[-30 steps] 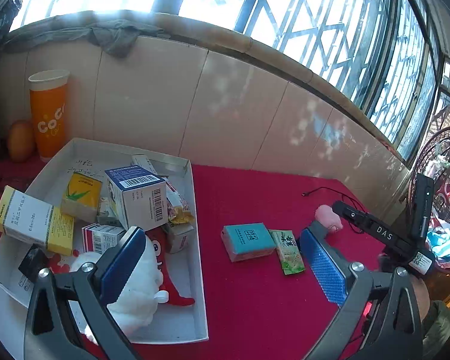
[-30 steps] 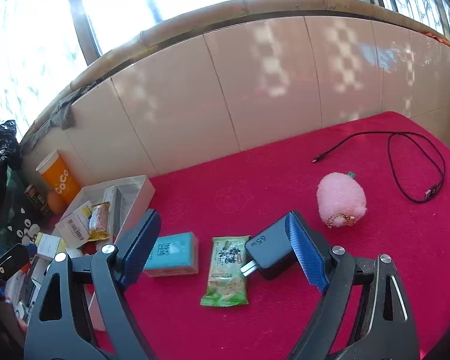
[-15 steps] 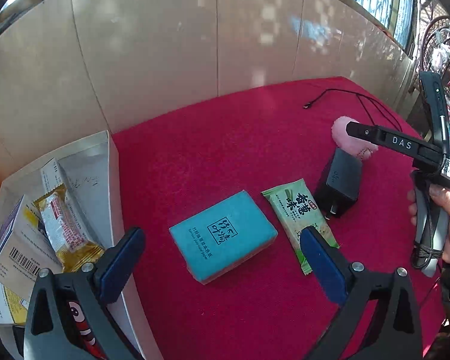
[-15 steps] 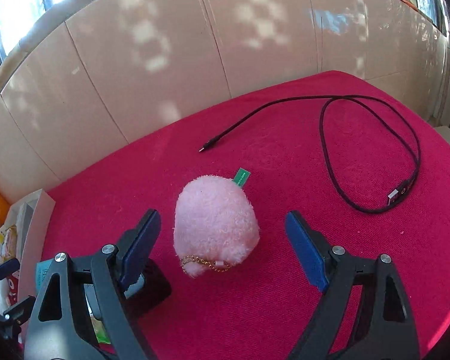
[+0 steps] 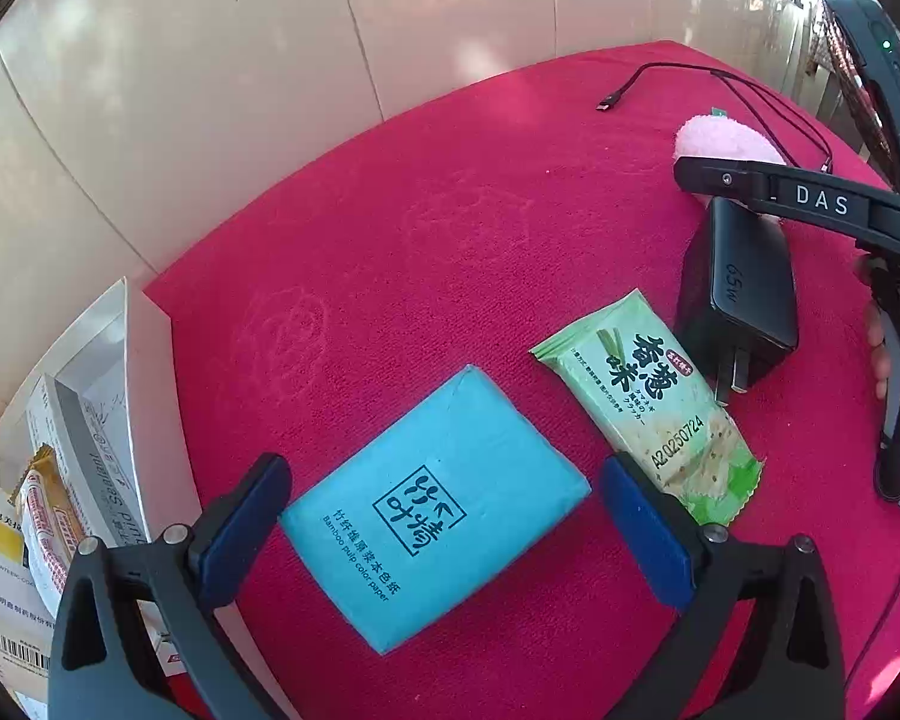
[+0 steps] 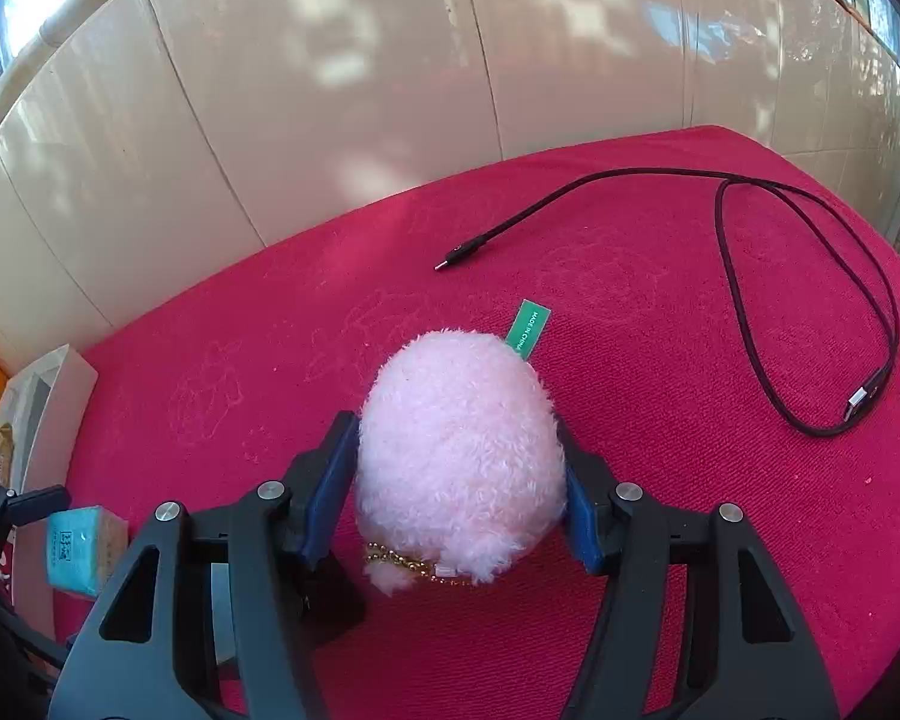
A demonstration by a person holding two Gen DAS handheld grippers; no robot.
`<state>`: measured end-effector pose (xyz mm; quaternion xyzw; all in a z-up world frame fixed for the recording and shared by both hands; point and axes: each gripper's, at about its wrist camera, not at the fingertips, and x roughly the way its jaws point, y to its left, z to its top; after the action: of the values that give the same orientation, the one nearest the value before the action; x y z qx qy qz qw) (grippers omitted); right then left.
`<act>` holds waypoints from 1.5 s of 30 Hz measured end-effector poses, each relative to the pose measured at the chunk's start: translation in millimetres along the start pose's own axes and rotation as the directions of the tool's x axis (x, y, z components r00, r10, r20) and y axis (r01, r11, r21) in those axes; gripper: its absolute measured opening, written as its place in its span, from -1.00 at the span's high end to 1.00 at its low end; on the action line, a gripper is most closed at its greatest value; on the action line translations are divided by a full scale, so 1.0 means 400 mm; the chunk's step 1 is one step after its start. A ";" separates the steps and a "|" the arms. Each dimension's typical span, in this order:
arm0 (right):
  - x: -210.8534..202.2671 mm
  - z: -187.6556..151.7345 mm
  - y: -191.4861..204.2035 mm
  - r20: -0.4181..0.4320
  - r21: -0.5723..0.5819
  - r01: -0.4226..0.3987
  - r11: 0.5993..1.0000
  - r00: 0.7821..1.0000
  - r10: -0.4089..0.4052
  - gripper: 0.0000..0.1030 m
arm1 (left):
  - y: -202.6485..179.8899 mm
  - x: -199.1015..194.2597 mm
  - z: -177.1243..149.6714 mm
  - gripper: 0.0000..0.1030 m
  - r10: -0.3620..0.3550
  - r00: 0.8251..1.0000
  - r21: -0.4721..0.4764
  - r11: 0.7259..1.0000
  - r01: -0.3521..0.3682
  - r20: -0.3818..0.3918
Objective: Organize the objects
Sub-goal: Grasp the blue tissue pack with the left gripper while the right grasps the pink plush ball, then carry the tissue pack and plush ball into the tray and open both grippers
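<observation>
A teal paper pack [image 5: 438, 504] lies flat on the red cloth, and my left gripper [image 5: 444, 534] is open above it with one blue pad off each side of the pack, not touching it. To its right lie a green cracker packet [image 5: 648, 402] and a black charger [image 5: 738, 288]. The pink plush toy [image 6: 456, 420] sits between the pads of my right gripper [image 6: 456, 492], whose jaws are closing; both blue pads meet its fur. The plush [image 5: 720, 141] also shows in the left wrist view, behind a right gripper finger.
A white box [image 5: 144, 360] with several packets and cartons stands at the left edge of the cloth. A black cable [image 6: 810, 276] loops at the back right. A tiled wall runs along the far side. A hand holds the right gripper's handle.
The left gripper swung from over the white box down to the teal pack. The right gripper moved from the charger to the plush, sank, and its jaws narrowed onto it.
</observation>
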<state>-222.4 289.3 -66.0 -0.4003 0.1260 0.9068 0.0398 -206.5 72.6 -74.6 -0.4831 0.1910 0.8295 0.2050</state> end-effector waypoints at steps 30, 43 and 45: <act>-0.219 -0.171 -0.062 0.137 0.185 -0.199 0.962 0.975 0.175 0.10 | -0.119 -0.263 -0.240 -0.67 -0.155 0.927 -0.142 0.966 0.214 0.343; -0.386 -0.176 0.040 0.255 0.042 -0.250 0.967 0.939 0.232 0.09 | -0.083 -0.356 -0.254 -0.67 -0.108 0.885 -0.196 0.956 0.217 0.453; -0.398 -0.178 0.065 0.257 0.017 -0.262 0.965 0.934 0.249 0.09 | -0.072 -0.363 -0.258 -0.67 -0.103 0.881 -0.205 0.954 0.220 0.462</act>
<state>-68.3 250.1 10.1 -0.2609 0.1940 0.9442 -0.0523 -51.7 21.1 2.1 -0.3163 -0.0091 0.9153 0.2493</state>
